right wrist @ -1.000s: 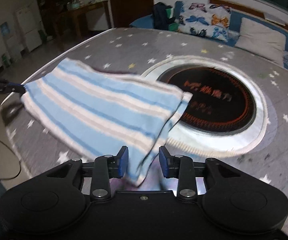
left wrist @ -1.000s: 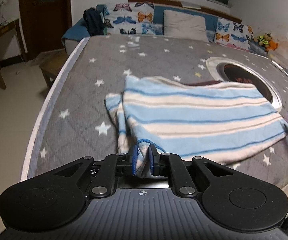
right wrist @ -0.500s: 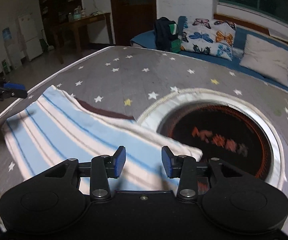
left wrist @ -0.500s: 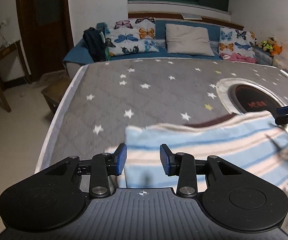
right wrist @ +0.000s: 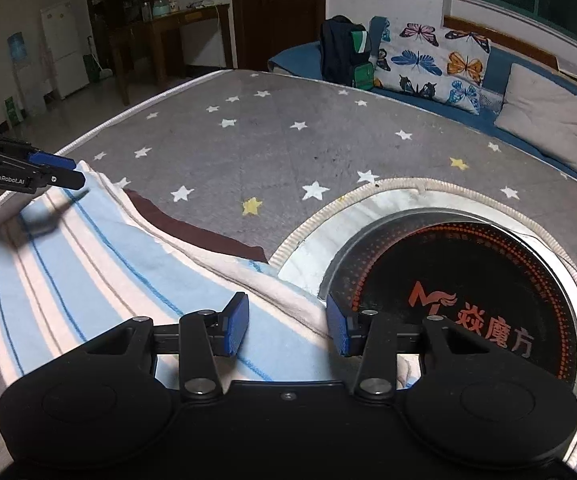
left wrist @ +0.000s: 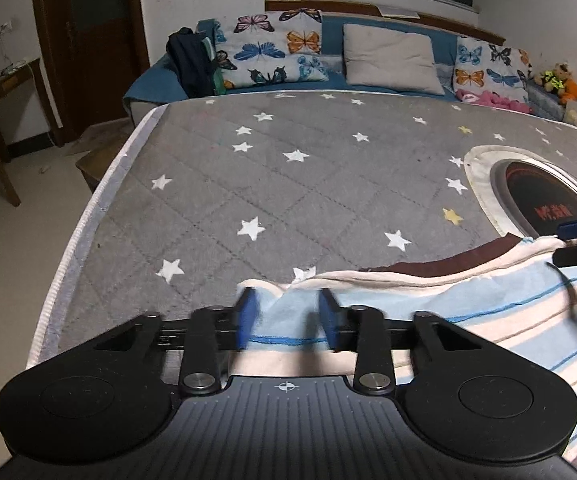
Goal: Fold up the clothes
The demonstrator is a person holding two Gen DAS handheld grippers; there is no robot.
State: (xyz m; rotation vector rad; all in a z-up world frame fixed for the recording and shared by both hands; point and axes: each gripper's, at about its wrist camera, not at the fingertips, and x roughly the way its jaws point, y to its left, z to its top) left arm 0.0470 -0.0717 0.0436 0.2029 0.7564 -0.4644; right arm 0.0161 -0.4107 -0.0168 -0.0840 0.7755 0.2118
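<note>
The left claw (left wrist: 287, 318) stood open above the near-left corner of the striped garment (left wrist: 468, 312), gripping nothing. The right claw (right wrist: 287, 324) was likewise open over the garment's opposite end. The garment lay folded flat on the star-patterned worktop (left wrist: 248, 184), beside the round black insert (right wrist: 468, 292).

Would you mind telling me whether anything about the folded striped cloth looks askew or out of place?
Yes: the blue-and-white striped cloth is folded unevenly. A dark brown layer sticks out beyond its far edge, and one corner overlaps the white rim of the round black cooktop set into the grey star-patterned table cover.
</note>
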